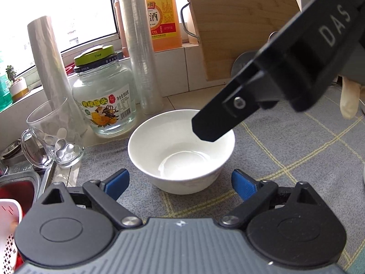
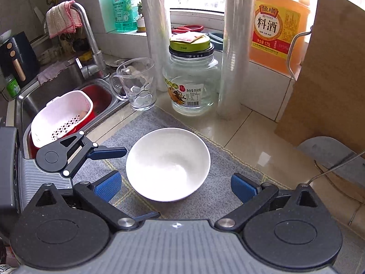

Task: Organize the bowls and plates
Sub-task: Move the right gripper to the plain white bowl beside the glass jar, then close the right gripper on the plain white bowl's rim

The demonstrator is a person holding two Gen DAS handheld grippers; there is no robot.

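White bowl (image 2: 168,164) sits upright on the grey mat (image 2: 214,196) on the tabletop, near the sink, likely awaiting pickup. Both the left claw (image 1: 180,183) and right claw (image 2: 175,188) gape open around it, gripping nothing.

Glass mug (image 2: 136,84), green-lidded jar (image 2: 191,77) and two cling-film rolls (image 2: 235,52) line the bench edge; a white colander (image 2: 61,116) sits in the sink (image 2: 41,96), with a cooking-wine jug (image 2: 276,27) on the sill.
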